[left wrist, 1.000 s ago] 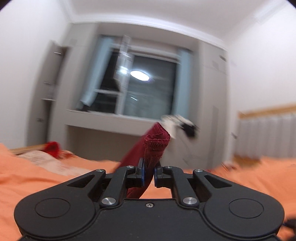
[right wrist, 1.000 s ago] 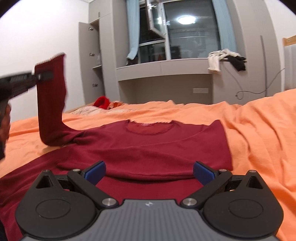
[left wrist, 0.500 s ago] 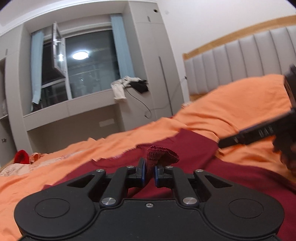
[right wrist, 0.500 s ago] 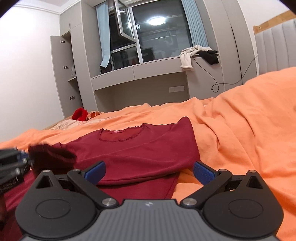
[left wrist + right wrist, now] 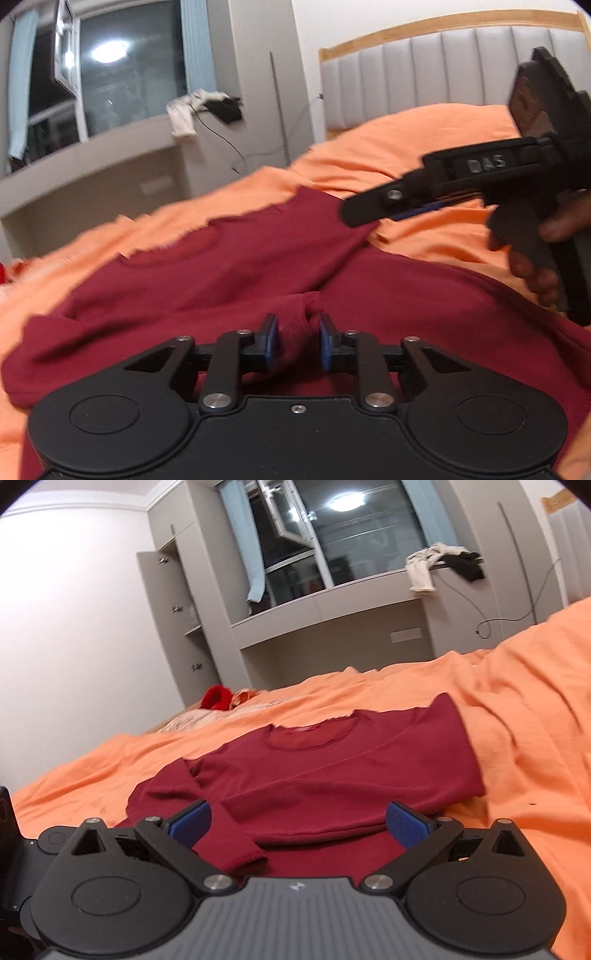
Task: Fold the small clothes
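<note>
A dark red sweater (image 5: 332, 775) is lying flat on the orange bedspread (image 5: 535, 738), its neckline pointing toward the window (image 5: 332, 535) side of the bed and its right sleeve already folded across the chest. The left gripper (image 5: 297, 341) is sitting low over the front of the sweater, and its jaws are opening, with the cuff (image 5: 299, 325) of the left sleeve lying bunched between the blue pads (image 5: 272, 341), which are standing just clear of the cloth. That sleeve is lying folded inward over the body of the sweater. The right gripper (image 5: 299, 823) is hovering near the sweater's lower hem with its jaws spread wide and gripping nothing; in the left wrist view a hand (image 5: 546, 240) is gripping its handle above the bedspread toward the padded headboard (image 5: 424, 74). At the far corner of the bed a bright red garment (image 5: 218, 698) is resting on a pale cloth, and on the ledge under the window some white and black clothes (image 5: 439, 565) are lying in a heap.
</note>
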`<state>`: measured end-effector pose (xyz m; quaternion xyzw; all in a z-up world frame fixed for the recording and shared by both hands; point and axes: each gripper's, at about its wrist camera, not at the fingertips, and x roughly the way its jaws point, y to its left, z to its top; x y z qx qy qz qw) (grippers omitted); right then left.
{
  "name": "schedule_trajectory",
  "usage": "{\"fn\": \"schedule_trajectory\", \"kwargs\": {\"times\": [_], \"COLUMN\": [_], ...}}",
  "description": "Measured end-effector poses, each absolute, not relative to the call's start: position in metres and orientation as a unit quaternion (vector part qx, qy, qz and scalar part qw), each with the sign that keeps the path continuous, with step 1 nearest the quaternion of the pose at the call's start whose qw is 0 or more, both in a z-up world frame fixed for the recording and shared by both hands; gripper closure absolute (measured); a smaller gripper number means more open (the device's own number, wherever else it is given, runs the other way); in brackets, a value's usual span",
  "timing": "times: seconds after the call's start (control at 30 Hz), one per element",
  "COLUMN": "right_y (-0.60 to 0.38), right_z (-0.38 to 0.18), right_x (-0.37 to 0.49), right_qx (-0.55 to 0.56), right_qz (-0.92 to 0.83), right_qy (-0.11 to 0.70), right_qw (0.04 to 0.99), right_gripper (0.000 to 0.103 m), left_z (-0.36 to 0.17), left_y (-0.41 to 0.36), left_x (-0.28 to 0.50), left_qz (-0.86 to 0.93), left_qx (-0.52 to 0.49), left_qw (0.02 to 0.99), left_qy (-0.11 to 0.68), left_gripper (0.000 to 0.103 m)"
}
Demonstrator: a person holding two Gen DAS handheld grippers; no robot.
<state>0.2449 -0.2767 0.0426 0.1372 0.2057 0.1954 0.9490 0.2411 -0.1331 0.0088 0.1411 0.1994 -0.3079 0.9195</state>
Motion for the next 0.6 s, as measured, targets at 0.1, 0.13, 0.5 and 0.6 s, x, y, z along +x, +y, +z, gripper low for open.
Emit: {"fn": "schedule_trajectory", "kwargs": {"times": [0.1,0.13,0.5,0.6], "right_y": [-0.271,-0.270,-0.254,-0.246], "right_z": [0.042,0.041,0.029,0.030], "right_x": [0.248,0.249,0.259,0.261], "right_qx": [0.135,0.137,0.125,0.118], "right_qz": [0.194,0.192,0.205,0.219], "right_qy": [0.211,0.214,0.243,0.245], "right_qw": [0.948,0.948,0.940,0.937], "right_gripper": [0.000,0.000,0.001,0.005], "left_z": [0.010,0.011,0.044,0.052], "left_y": [-0.123,-0.118,-0.026,0.012], "left_x": [0.239,0.238,0.246,0.267], "left_qz": [-0.335,-0.341,-0.240,-0.169], "left_qx": [0.120,0.113,0.038,-0.019], "left_qw": [0.910,0.909,0.956,0.968], "left_qy": [0.211,0.210,0.166,0.183], "left_gripper": [0.058,0.052,0.004,0.004]}}
